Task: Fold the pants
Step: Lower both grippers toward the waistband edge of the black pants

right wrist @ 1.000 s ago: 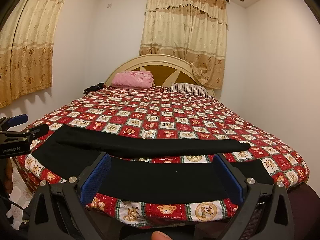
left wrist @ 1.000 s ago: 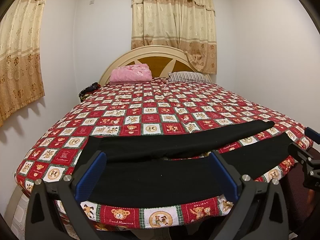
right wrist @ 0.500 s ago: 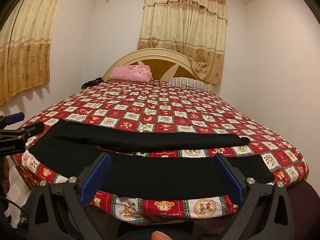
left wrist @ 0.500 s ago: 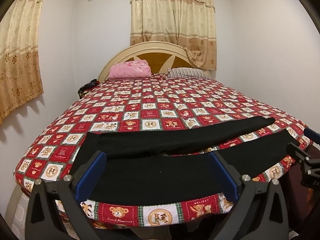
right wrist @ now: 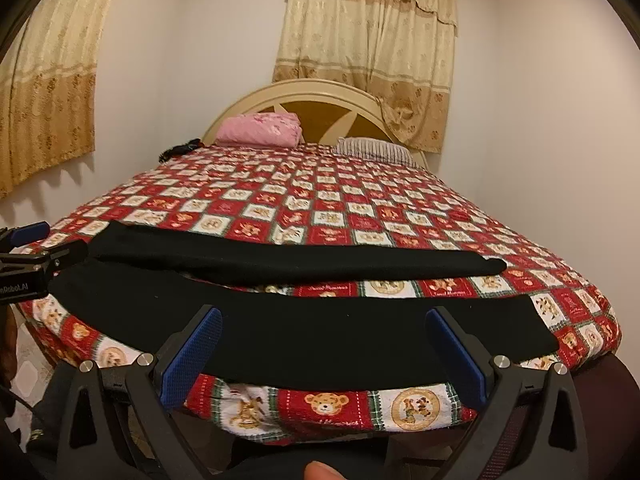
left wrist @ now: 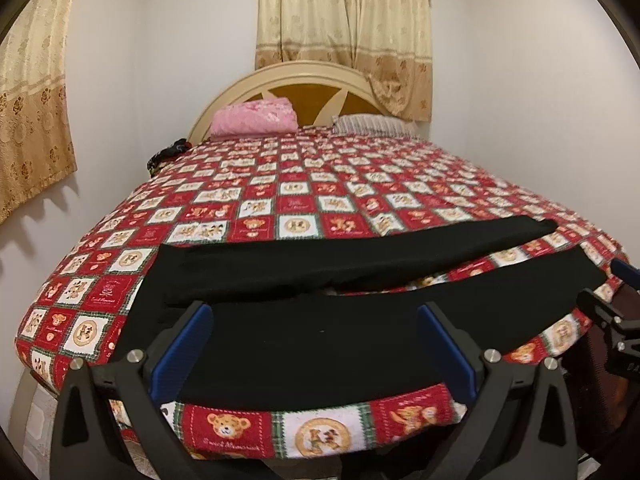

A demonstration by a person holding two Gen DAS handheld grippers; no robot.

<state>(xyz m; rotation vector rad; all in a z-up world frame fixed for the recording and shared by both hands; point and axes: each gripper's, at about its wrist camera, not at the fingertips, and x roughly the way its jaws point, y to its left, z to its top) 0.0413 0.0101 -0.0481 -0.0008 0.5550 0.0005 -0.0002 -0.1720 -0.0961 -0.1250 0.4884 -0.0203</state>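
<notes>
Black pants (left wrist: 320, 344) (right wrist: 320, 336) lie flat across the near end of the bed, waist to the left, both legs spread apart and running right. The far leg (left wrist: 360, 252) (right wrist: 296, 256) angles away from the near leg. My left gripper (left wrist: 316, 344) hovers open just before the bed's edge, over the waist part, holding nothing. Over the near leg, my right gripper (right wrist: 324, 348) is open too, with nothing between its blue pads. Each gripper shows at the edge of the other's view: the right gripper (left wrist: 612, 308) and the left gripper (right wrist: 32, 256).
The bed (left wrist: 304, 184) wears a red checked teddy-bear cover. At the headboard lie a pink folded blanket (left wrist: 256, 118) and a striped pillow (left wrist: 372, 124). A dark item (left wrist: 168, 154) sits at the far left edge. Walls and curtains close in the sides. A fingertip (right wrist: 320, 470) shows below.
Both grippers have dropped lower and moved slightly closer to the bed's edge; the pants lie as before. Both stay open.
</notes>
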